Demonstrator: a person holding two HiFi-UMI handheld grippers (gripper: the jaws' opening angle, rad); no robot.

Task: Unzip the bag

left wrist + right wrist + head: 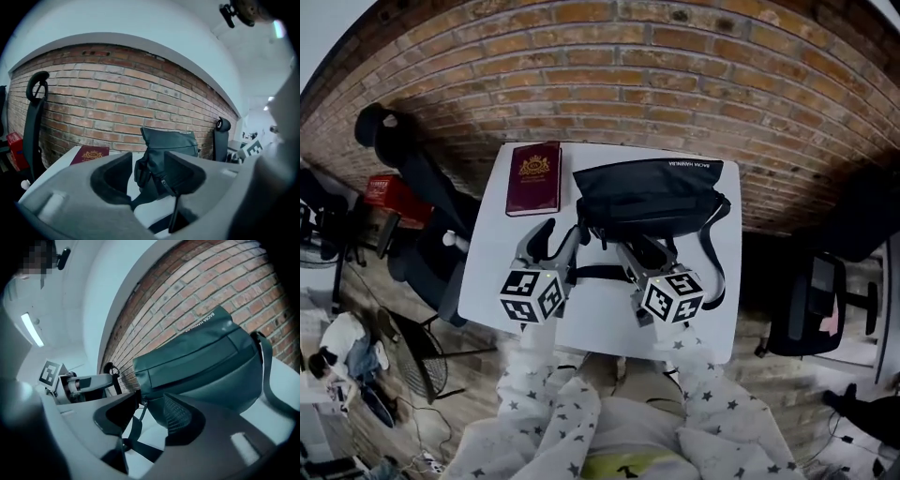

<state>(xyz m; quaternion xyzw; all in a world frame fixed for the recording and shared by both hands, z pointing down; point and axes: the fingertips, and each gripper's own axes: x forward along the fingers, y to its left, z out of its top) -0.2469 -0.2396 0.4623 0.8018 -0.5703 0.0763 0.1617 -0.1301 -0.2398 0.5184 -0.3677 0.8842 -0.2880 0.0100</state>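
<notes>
**Inspector:** Position of the task item?

**Recorder:** The black bag (652, 197) stands on the white surface (600, 323), toward its far edge, by the brick wall (628, 66). A line of white lettering runs along its top edge. Its strap (710, 253) loops down over the surface on the right side and passes in front of the bag. A maroon booklet (533, 178) with a gold crest lies flat just left of the bag, apart from it.

**Inspector:** Left gripper?

**Recorder:** The left gripper (561, 236) is over the surface in front of the bag's left end. In the left gripper view the left gripper (147, 168) has its jaws parted. The bag (168, 154) shows through the gap between them, and neither pad presses on it. The booklet (90, 153) lies off to the left in that view.

**Inspector:** Right gripper?

**Recorder:** The right gripper (645, 251) sits close in front of the bag, near its middle. In the right gripper view the right gripper (152, 411) also has its jaws spread, with nothing clamped. The lower corner of the bag (206, 362), with a thin dark tab (143, 411) hanging from it, appears in the gap. Whether the tab touches a pad cannot be told.

**Inspector:** Zip condition?

**Recorder:** Not discernible from any view.

**Inspector:** Surroundings?

**Recorder:** The person's star-patterned sleeves (534, 394) are at the near edge. A dark office chair (403, 159) stands left of the surface.
</notes>
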